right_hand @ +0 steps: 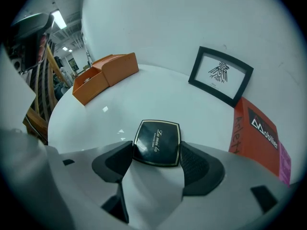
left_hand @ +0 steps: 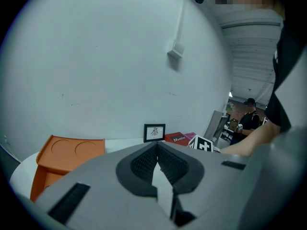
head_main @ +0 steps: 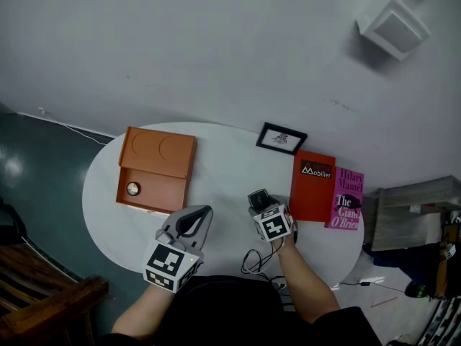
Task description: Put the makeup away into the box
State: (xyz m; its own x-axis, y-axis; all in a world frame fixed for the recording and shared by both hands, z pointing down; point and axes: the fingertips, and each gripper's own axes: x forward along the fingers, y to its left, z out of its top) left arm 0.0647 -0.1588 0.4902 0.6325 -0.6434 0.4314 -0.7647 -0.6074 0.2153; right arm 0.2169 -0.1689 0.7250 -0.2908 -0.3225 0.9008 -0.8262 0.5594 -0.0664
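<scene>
Gripping the compact (right_hand: 157, 143) by the near edge of the surface (head_main: 223, 175)

My right tongs (head_main: 259, 197) are clenched on the black, gold-trimmed compact, one jaw on each side of it. I cannot tell whether it touches the white surface. My left tongs (left_hand: 157, 150) are pressed together on nothing, just to the left. The orange box (head_main: 162, 191) stands open at the left end, well apart from the compact, with a small round thing (head_main: 132, 188) inside.
</scene>
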